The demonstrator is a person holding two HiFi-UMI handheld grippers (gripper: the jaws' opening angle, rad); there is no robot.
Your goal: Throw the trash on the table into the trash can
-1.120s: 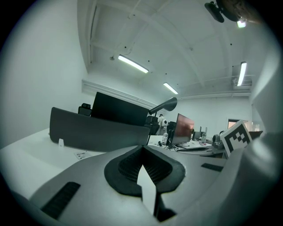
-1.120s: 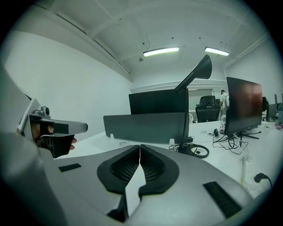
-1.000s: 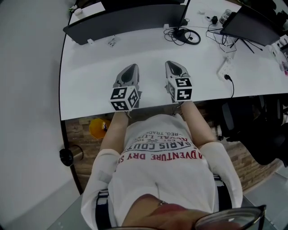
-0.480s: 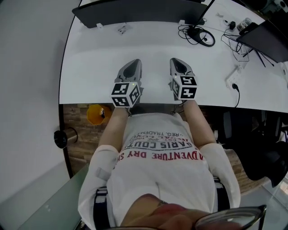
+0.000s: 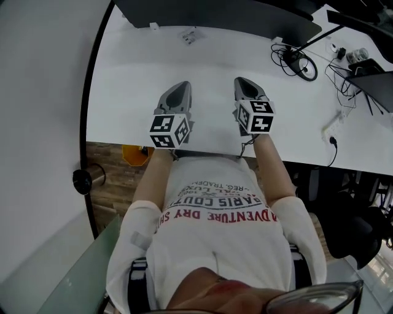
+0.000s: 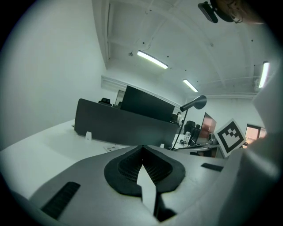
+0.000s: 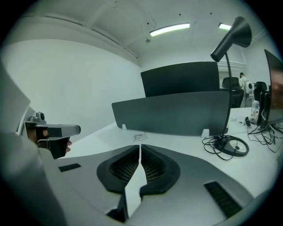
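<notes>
My left hand-held gripper (image 5: 176, 92) and right hand-held gripper (image 5: 246, 86) are both closed and empty above the white tabletop (image 5: 132, 92). A small scrap (image 5: 189, 35) lies farther ahead, near the dark divider (image 5: 233, 12).

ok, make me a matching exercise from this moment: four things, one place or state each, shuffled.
Things:
1. right tool
2. paper scrap
3. yellow trash can
4. coiled black cable

Places or states:
A. on the floor under the table's near edge
B. on the table near the dark divider's left end
C. jaws shut, nothing between them
D. on the table in front of the divider's right end

Pairs: 1-C, 2-B, 3-A, 4-D
</notes>
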